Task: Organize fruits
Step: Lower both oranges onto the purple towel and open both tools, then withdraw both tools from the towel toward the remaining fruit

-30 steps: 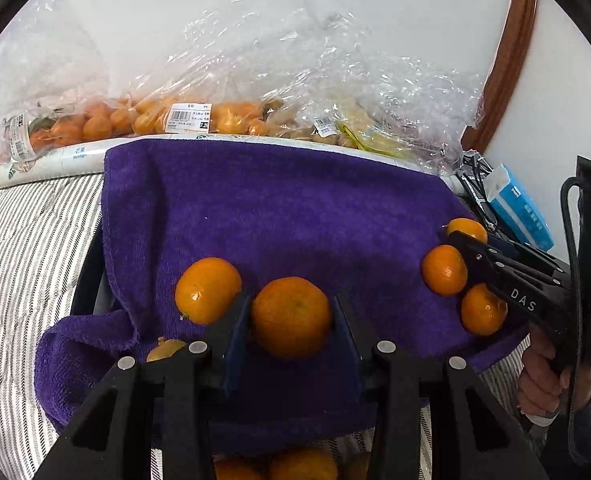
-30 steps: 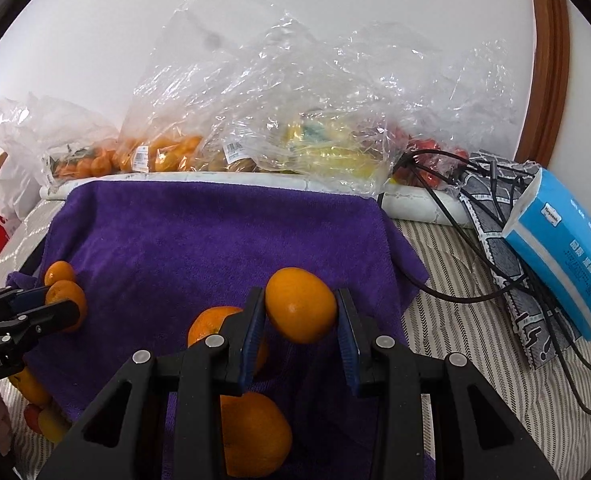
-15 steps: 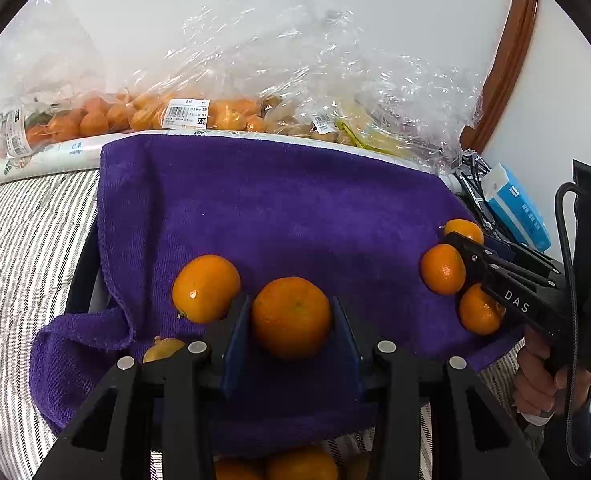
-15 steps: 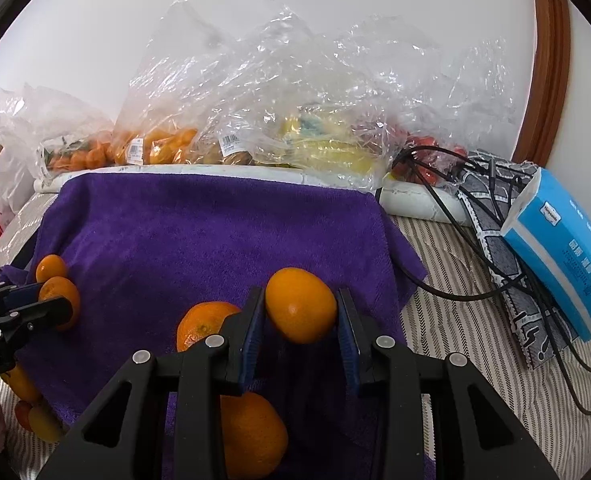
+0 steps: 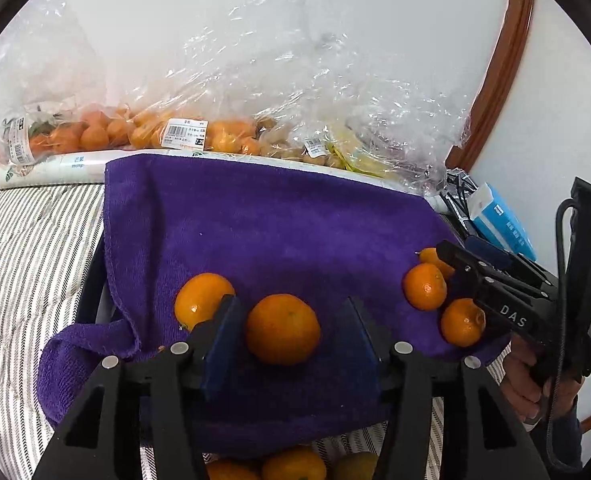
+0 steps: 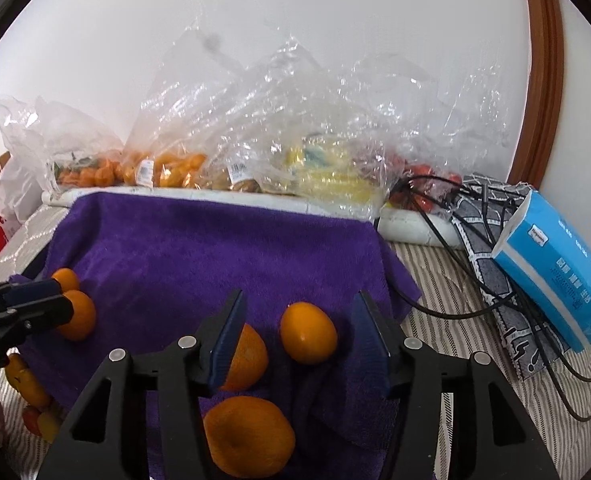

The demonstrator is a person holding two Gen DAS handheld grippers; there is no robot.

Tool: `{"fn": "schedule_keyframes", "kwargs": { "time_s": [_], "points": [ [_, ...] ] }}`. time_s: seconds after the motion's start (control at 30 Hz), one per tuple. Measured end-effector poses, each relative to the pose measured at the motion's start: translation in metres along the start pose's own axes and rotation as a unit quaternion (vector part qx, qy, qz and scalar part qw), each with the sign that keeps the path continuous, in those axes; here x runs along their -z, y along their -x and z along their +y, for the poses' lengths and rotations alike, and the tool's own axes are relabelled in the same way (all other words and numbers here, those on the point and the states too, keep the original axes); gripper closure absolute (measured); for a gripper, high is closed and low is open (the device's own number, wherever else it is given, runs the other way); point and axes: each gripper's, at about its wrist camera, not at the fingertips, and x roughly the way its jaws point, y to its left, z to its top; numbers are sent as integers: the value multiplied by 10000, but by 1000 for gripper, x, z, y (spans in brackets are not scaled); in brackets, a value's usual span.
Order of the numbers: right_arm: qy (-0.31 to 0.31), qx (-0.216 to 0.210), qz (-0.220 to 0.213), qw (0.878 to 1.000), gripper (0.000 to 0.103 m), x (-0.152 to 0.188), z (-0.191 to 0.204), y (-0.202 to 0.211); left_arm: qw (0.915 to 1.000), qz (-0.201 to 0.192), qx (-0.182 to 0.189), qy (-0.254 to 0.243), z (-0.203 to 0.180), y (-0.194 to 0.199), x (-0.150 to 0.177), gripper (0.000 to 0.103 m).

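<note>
A purple towel (image 5: 275, 220) (image 6: 215, 248) covers the striped bed. In the left wrist view my left gripper (image 5: 290, 304) has its jaws opening around an orange (image 5: 282, 329) that rests on the towel, and the pads stand clear of it. A second orange (image 5: 201, 300) lies just left of it. In the right wrist view my right gripper (image 6: 299, 296) is also opening, with a smaller orange (image 6: 308, 332) lying loose between the pads. Another orange (image 6: 251, 356) sits behind its left pad and a big one (image 6: 249, 440) lies below.
Clear plastic bags of fruit (image 5: 223, 136) (image 6: 255, 168) line the wall behind the towel. A blue tissue pack (image 6: 555, 264) and black cables (image 6: 475, 308) lie to the right. More oranges (image 5: 291, 464) sit below the towel's front edge. A hand (image 5: 531, 376) holds the right gripper.
Both grippers have spread their jaws and let go of their oranges. Each orange now rests on the towel between the pads. Neither hand has shifted much.
</note>
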Motion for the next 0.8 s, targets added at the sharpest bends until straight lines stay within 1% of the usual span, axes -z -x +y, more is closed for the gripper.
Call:
{"fn": "schedule_keyframes", "kwargs": {
  "time_s": [0.17,0.23,0.27,0.3,0.4,0.47,0.63,0.7,0.8],
  "points": [
    [-168,-9,-61,9998,43,-2,-3,8,9999,-109,-1,-7,-1,5,0,51],
    [-138,41,-156,9998,43,-3,-1,13,9998,-161,-48,-50,-3,8,0,51],
    [-80,97,-285,9995,43,-4,2,19,9998,-175,-84,-81,-4,10,-1,51],
    [-53,86,-355,9993,42,-4,4,23,9996,-191,-170,-141,-6,13,-1,51],
    [-83,16,-280,9996,41,-10,10,33,9994,-257,-153,-188,-5,25,-3,51],
    [-113,-61,-309,9994,40,-15,16,49,9994,-263,-183,-130,-4,34,-3,51],
    [-166,26,-447,9989,40,-16,28,86,9995,-290,-120,-83,1,60,6,51],
    [-297,16,-463,9985,40,-12,31,98,9993,-316,-154,-126,2,73,13,51],
    [-335,84,-401,9986,40,-5,38,110,9993,-311,-204,-95,6,87,22,51]
  ]
}}
